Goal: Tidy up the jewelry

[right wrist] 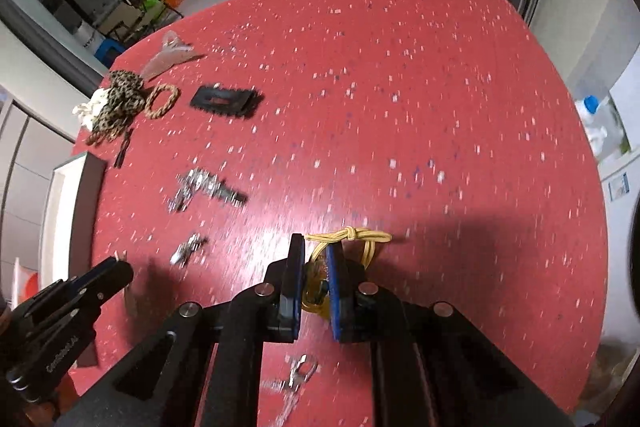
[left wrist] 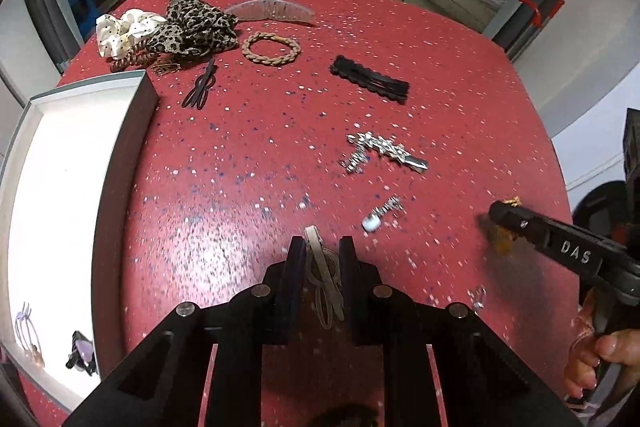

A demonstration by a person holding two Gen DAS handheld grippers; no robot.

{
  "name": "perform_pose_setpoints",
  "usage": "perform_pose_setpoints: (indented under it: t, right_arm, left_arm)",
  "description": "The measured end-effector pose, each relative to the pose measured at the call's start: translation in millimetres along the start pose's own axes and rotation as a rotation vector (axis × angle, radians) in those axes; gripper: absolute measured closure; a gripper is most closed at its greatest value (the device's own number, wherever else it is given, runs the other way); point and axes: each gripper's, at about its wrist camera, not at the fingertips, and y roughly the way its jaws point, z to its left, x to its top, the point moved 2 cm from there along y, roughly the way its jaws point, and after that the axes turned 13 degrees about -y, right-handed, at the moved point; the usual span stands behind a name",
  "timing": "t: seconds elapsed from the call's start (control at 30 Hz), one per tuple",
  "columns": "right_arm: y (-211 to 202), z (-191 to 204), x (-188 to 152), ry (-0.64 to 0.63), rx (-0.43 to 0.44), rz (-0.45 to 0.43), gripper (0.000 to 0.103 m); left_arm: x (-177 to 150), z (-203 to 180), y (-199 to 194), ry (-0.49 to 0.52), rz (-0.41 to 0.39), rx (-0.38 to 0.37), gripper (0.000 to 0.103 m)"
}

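My left gripper point(left wrist: 322, 247) is shut on a beige hair clip point(left wrist: 324, 275) just above the red speckled table point(left wrist: 248, 163). My right gripper point(right wrist: 316, 247) is shut on a yellow elastic hair tie point(right wrist: 352, 237) with a knot at its top; it also shows in the left wrist view point(left wrist: 505, 217), low over the table at the right. A rhinestone clip point(left wrist: 380, 151), a small pearl clip point(left wrist: 380, 215) and a black clip point(left wrist: 370, 79) lie ahead of the left gripper. An open white box point(left wrist: 60, 187) at the left holds a purple hair tie point(left wrist: 26, 327) and a small dark claw clip point(left wrist: 82, 353).
At the far left of the table lie a leopard scrunchie point(left wrist: 196, 25), a white dotted scrunchie point(left wrist: 124, 31), a clear claw clip point(left wrist: 270, 7), a braided tan hair tie point(left wrist: 271, 49) and a thin black pin point(left wrist: 202, 87). A small silver clip point(right wrist: 298, 375) lies under the right gripper.
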Motion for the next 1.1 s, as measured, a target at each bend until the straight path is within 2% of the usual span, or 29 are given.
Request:
perform_pose_setpoints:
  t: [0.3,0.5,0.57,0.6,0.63,1.1]
  right_arm:
    - [-14.5,23.2,-26.9,0.018,0.049,0.036,0.091]
    - [-25.1,50.9,-33.4,-0.005,0.08,0.038,0.091]
    - [-27.8,61.1,-33.3,-0.017,0.09,0.037,0.091]
    - [-29.0,67.5,-32.8,-0.025,0.095,0.036,0.091]
    - [-30.1,75.2,-32.0,-0.035,0.102,0.034,0.091]
    - [-34.4,186.6,-13.3,-0.184,0.188,0.007,0.091]
  left_arm:
    - [-23.5,7.2,-32.4,0.016,-0.002,-0.034,0.084]
    - [-35.3,27.9,-59.0,-0.001,-0.025,-0.04,0.084]
    - [-38.9,38.2,-68.8,-0.008,-0.036,-0.038,0.084]
    - [-40.3,43.2,-72.0,-0.013,-0.041,-0.036,0.096]
    - [-41.5,48.4,-74.9,-0.018,-0.042,-0.034,0.098]
    - [-45.6,148.8,-115.2,-0.151,-0.116,0.037,0.098]
